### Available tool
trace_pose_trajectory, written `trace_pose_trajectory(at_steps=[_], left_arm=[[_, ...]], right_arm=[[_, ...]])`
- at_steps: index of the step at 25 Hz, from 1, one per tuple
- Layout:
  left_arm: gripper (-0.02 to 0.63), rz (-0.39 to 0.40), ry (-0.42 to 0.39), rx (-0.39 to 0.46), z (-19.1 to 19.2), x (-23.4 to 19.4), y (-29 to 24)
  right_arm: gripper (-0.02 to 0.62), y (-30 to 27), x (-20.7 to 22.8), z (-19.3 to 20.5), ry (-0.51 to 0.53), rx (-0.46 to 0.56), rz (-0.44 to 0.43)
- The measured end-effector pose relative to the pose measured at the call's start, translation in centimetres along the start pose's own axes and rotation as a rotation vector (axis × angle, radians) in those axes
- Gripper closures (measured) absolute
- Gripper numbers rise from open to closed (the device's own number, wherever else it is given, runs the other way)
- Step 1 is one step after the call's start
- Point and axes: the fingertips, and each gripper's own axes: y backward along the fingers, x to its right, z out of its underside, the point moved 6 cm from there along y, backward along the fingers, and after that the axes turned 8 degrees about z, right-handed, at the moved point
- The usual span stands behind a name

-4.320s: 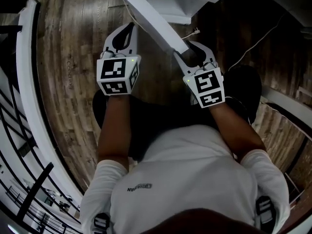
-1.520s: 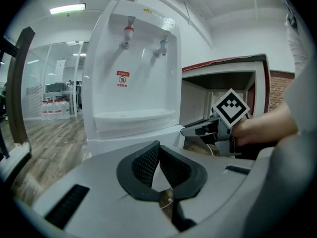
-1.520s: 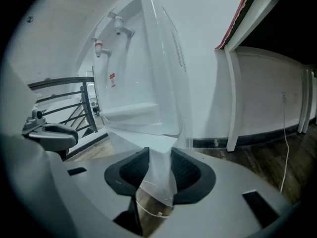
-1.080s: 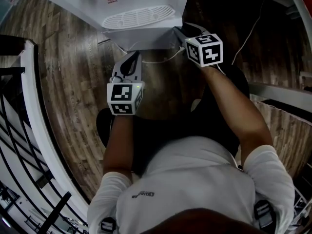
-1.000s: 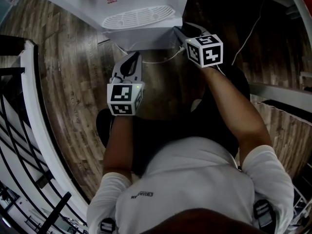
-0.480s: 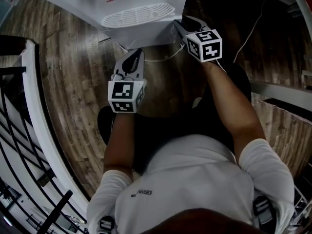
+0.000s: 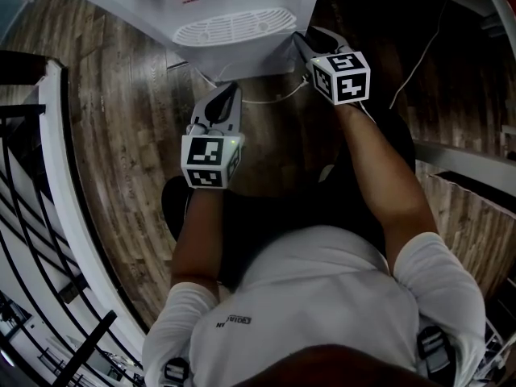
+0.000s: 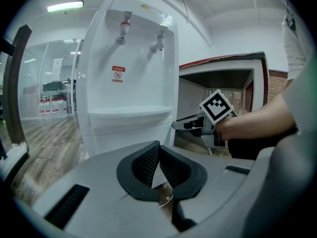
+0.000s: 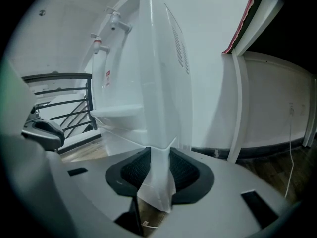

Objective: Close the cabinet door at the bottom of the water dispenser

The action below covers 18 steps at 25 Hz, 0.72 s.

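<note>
The white water dispenser (image 7: 242,6) stands at the top of the head view, its drip tray (image 7: 234,27) facing me. Its bottom cabinet door (image 7: 242,61) lies against the body under the tray. My right gripper (image 7: 305,37) is at the dispenser's right front corner. In the right gripper view its jaws have just been closing, and the door's white edge (image 9: 158,177) sits between the pads of the right gripper (image 9: 159,155), touching both. My left gripper (image 7: 230,91) hangs over the floor in front of the dispenser (image 8: 129,83); the left gripper (image 8: 158,148) is shut on nothing.
A black railing (image 7: 32,176) and a curved white ledge (image 7: 56,135) run along the left. A thin white cable (image 7: 274,99) lies on the wooden floor below the dispenser. Another cable (image 7: 419,55) runs at the right, near a white wall base (image 7: 468,164).
Several seconds ago the door stood swung out with my right gripper on it; now it lies against the dispenser. Over the last second both grippers have barely shifted.
</note>
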Motion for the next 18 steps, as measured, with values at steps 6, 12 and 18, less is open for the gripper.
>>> trace_pose_trajectory(at_steps=[6,12,18], left_arm=[[0.611,0.007,0.012,-0.007,-0.1,0.3,-0.4],[0.610,0.000,0.028,-0.022,0.0,0.5,-0.6],[0.611,-0.037,0.049,-0.041,-0.8,0.4,0.5]], right_arm=[[0.459,0.0,-0.2,0.0,0.027,0.010,0.017],[0.459,0.1,-0.1,0.1,-0.007,0.009,0.019],[0.494,1.8,-0.6,-0.1,0.028,-0.016,0.044]])
